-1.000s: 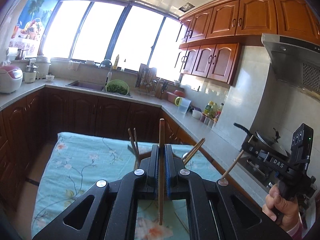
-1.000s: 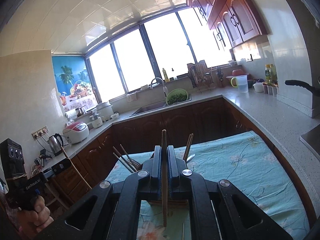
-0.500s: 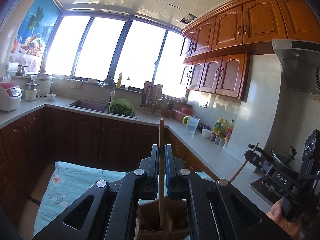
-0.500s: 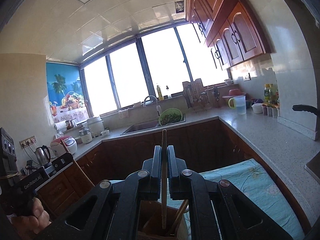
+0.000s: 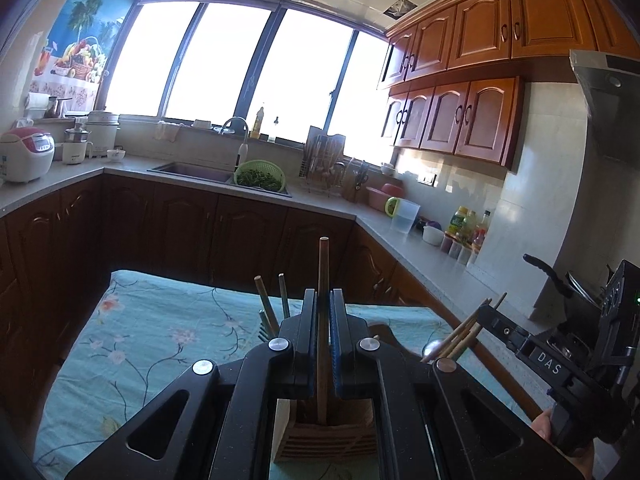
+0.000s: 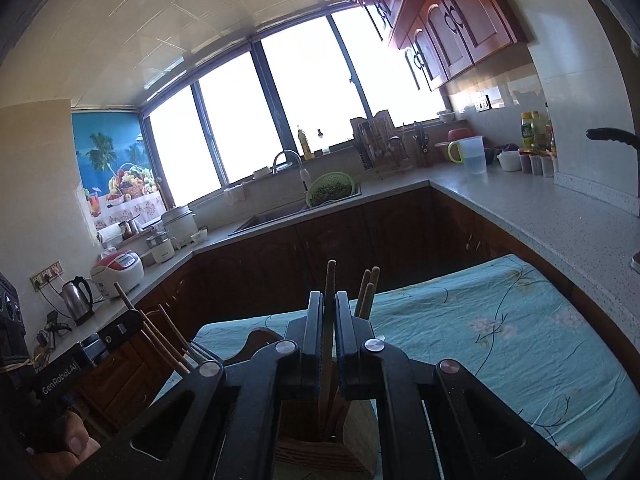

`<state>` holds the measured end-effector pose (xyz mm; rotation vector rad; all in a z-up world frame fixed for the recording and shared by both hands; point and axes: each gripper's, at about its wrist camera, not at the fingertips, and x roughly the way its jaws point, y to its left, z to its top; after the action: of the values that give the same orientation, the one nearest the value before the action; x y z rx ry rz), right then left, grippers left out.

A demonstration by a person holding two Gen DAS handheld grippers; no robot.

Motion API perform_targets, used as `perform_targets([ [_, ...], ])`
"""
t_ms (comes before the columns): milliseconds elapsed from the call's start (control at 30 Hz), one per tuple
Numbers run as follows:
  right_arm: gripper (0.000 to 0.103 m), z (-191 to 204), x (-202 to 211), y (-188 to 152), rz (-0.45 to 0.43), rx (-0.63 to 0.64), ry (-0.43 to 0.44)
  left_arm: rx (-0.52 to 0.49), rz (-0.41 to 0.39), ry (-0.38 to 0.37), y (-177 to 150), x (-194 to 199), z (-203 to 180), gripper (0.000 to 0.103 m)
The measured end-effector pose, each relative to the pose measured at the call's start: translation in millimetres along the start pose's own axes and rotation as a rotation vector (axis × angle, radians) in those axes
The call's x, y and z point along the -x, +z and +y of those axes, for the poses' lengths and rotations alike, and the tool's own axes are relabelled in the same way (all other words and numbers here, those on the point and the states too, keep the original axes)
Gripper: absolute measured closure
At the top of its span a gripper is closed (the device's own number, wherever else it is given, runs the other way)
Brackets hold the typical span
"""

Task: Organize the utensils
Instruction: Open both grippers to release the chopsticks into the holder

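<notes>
Wooden chopsticks stand upright in both tongs. The left tongs point(image 5: 323, 312) are pinching one chopstick point(image 5: 322, 280), and its lower end is inside a wooden holder point(image 5: 326, 436) that stands on the desk point(image 5: 160, 344), which has a light blue flowered cloth. The right tongs point(image 6: 328, 316) are pinching another chopstick point(image 6: 330, 280) in the same way, its lower end also down in the holder point(image 6: 320, 452). More chopsticks point(image 6: 366, 292) lean in the holder just beside the right tongs, and others point(image 5: 272, 300) show just left of the left tongs. At the picture's edge a hand point(image 6: 76, 444) grips the left tool's handle.
</notes>
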<state>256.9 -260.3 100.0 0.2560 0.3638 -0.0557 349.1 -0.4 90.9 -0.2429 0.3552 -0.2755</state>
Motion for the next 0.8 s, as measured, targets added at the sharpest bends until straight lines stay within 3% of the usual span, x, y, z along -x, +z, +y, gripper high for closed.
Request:
perform_targets([
  [800, 0.098, -5, -9, -3, 0.048, -0.019, -0.004, 0.007, 0.029, 0.025, -5, 10, 21, 0.099],
])
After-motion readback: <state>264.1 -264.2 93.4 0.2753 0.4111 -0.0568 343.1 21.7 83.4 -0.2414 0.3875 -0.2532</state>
